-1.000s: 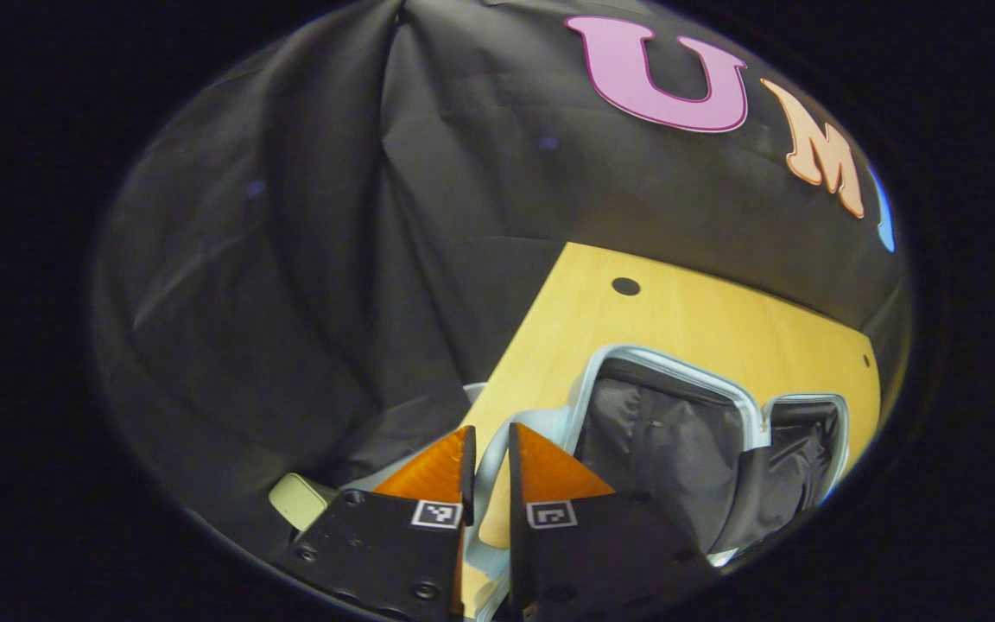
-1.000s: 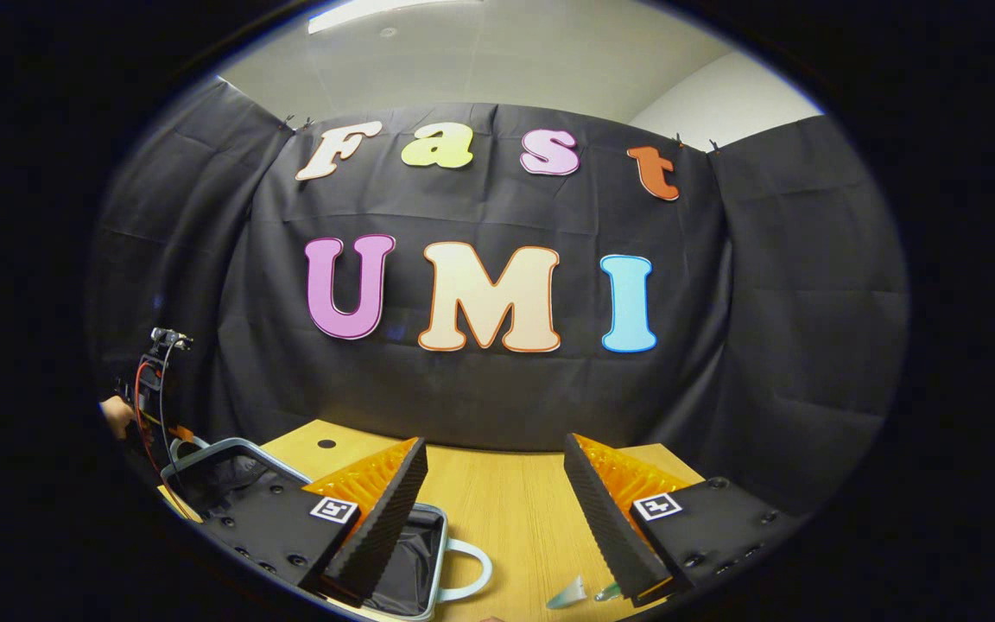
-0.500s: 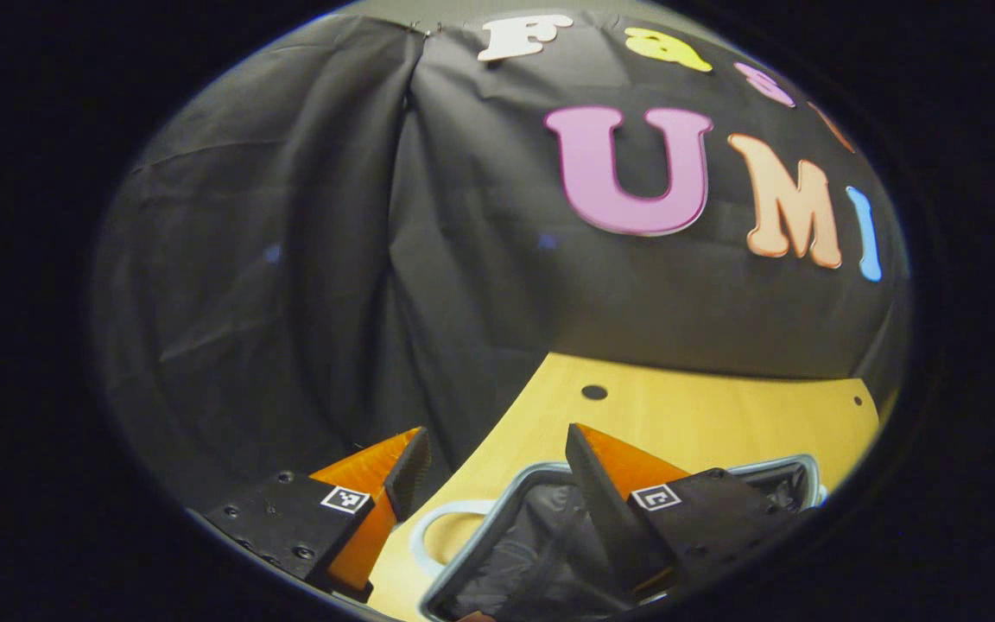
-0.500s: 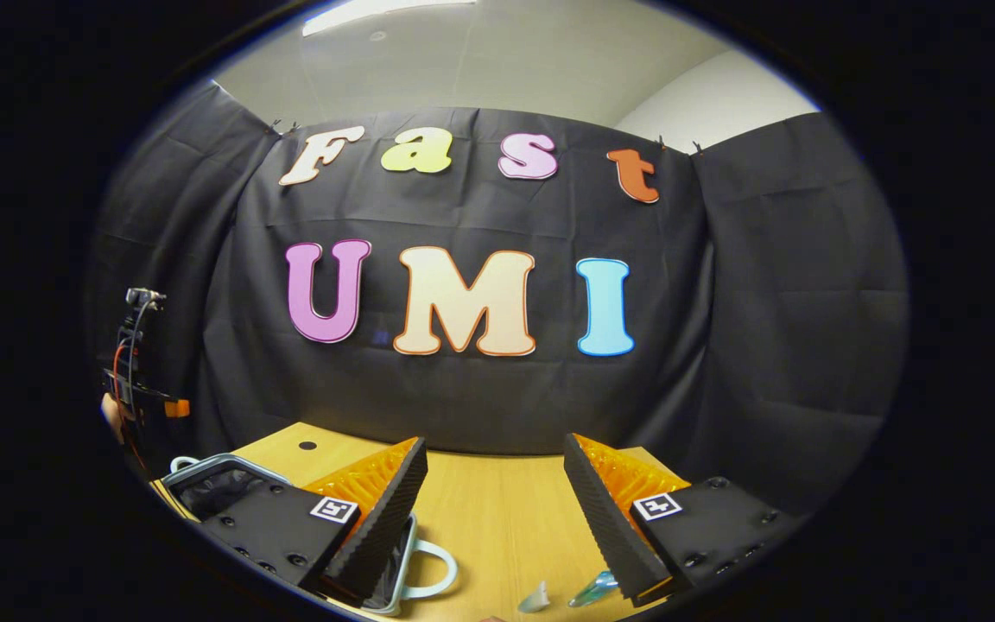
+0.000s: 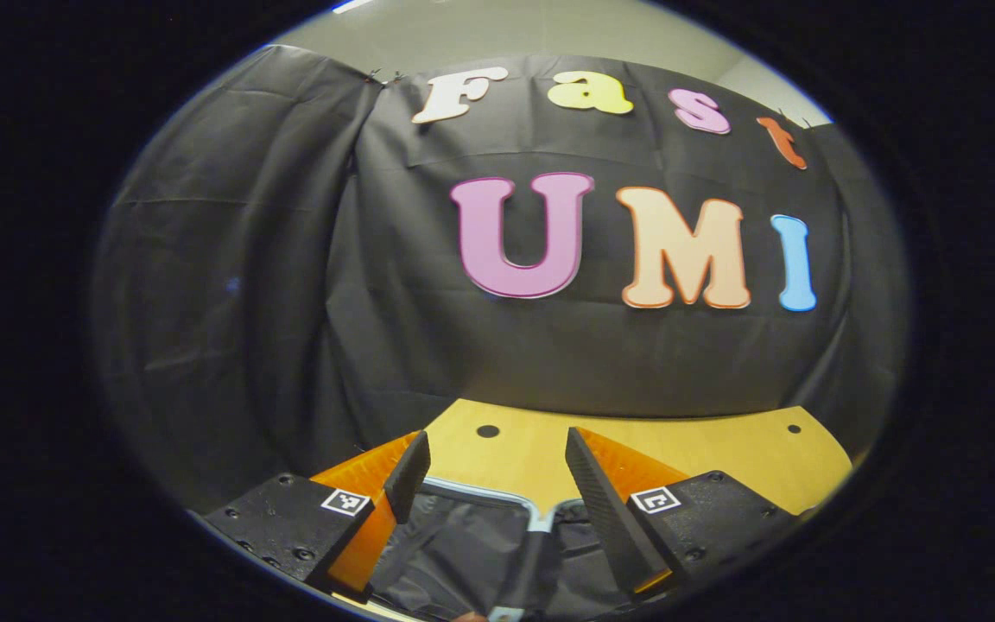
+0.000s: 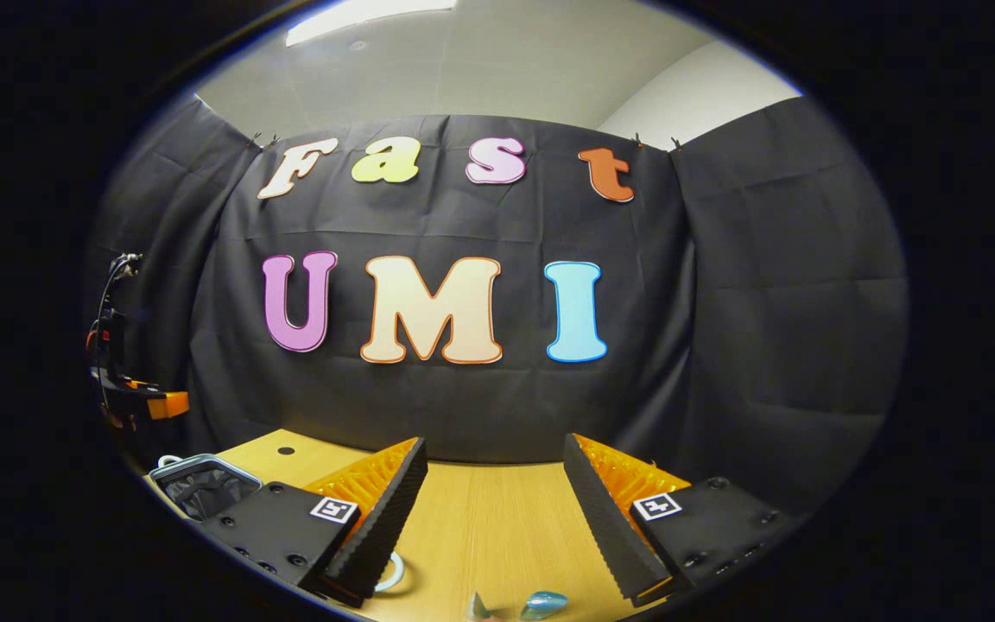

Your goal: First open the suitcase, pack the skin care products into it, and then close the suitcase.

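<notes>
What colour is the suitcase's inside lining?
Black, inside the suitcase with its pale rim; clearest in the left gripper view.

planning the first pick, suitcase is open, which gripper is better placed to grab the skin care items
Right. The right gripper is open, with the skin care items on the table just ahead of it. The left gripper hovers over the suitcase.

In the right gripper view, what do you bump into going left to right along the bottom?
The open suitcase → the claw's left finger → the little blue skin care product → the claw's right finger.
</notes>
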### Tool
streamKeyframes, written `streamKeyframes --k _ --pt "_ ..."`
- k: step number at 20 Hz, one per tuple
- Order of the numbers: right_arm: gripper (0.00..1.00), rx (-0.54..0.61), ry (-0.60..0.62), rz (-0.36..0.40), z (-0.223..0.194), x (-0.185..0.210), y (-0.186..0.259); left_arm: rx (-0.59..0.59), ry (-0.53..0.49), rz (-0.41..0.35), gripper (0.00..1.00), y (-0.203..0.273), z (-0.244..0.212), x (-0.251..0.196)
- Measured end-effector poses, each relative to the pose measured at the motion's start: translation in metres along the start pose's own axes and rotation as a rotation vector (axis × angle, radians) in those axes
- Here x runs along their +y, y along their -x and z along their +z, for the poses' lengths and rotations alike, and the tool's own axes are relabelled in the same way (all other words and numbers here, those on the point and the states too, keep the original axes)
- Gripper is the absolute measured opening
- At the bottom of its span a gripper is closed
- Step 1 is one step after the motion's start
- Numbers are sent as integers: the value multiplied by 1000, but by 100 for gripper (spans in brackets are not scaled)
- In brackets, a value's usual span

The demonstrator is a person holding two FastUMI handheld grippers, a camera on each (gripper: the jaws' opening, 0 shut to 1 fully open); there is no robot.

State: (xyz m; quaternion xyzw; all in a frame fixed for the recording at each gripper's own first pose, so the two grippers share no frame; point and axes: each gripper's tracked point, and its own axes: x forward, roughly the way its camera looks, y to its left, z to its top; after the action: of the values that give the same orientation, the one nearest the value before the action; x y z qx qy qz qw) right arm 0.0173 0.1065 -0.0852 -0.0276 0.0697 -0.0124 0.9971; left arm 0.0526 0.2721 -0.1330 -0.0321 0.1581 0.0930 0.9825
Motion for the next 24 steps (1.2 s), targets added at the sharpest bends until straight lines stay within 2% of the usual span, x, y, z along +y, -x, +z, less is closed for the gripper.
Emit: streamKeyframes --k 6,13,24 --pt "100 12 -17 6 -7 -50 -5 9 -15 -109 94 27 -7 -96" --pt "100 42 -12 14 -21 -93 -1 83 -6 -223 94 54 -43 -190" --pt "100 103 8 54 -53 -138 17 272 -64 -448 96 108 -147 -324"
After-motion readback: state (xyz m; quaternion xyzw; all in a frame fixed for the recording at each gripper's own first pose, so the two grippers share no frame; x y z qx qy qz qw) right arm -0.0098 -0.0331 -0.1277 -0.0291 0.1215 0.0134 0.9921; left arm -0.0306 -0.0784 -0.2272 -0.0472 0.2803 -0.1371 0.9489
